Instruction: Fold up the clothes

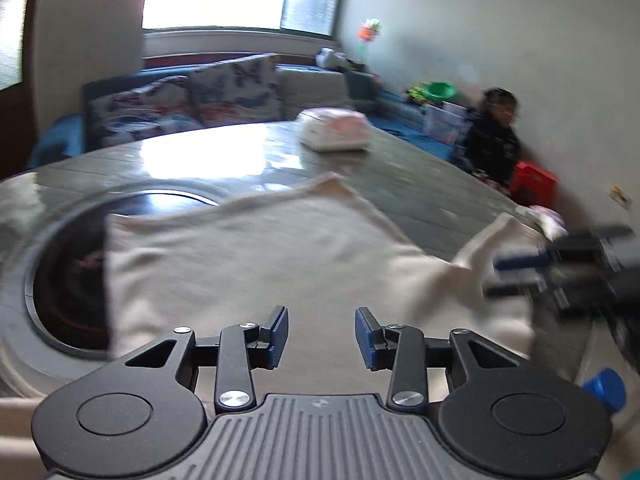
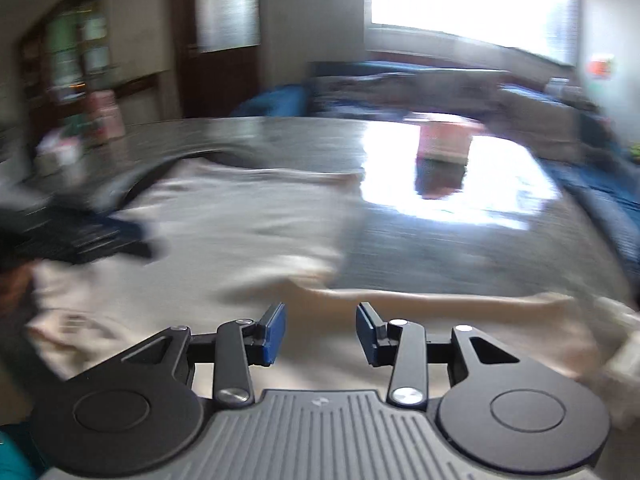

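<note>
A cream garment lies spread on the grey table, partly over a dark round inset. My left gripper hovers over the garment's near part, its blue pads apart with nothing between them. My right gripper shows blurred at the right, next to a raised sleeve. In the right wrist view the right gripper stands open above the cream garment, and a sleeve stretches off to the right. The left gripper is a dark blur at the left.
A folded pile of pale clothes sits far back on the table. A person sits by the wall at the right, beside a red box. A sofa with patterned cushions stands behind the table. A blue cap shows at lower right.
</note>
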The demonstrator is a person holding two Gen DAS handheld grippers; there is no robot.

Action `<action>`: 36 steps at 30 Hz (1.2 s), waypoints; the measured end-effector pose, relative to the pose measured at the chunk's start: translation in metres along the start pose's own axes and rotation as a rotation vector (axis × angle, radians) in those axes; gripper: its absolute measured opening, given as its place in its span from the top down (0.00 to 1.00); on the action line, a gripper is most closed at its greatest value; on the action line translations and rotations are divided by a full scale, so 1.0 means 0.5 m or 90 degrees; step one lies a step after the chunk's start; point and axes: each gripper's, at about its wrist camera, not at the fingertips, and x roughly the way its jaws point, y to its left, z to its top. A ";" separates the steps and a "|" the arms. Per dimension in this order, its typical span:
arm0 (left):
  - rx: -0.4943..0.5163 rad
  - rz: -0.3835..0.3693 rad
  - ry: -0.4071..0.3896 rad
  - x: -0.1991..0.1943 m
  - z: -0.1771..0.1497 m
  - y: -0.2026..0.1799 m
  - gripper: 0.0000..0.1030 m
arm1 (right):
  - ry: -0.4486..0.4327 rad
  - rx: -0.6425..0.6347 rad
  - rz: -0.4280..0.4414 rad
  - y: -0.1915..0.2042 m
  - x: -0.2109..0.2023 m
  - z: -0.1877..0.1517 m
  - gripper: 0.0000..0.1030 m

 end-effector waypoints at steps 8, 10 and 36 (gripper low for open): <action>0.048 -0.062 0.026 0.006 -0.032 -0.085 0.57 | 0.005 0.106 -0.227 -0.182 -0.011 -0.041 0.55; 0.062 -0.063 0.035 0.007 -0.041 -0.098 0.57 | 0.013 0.130 -0.218 -0.203 0.003 -0.052 0.55; 0.106 -0.090 0.047 0.038 -0.022 -0.155 0.55 | -0.019 0.103 -0.255 -0.222 -0.021 -0.048 0.97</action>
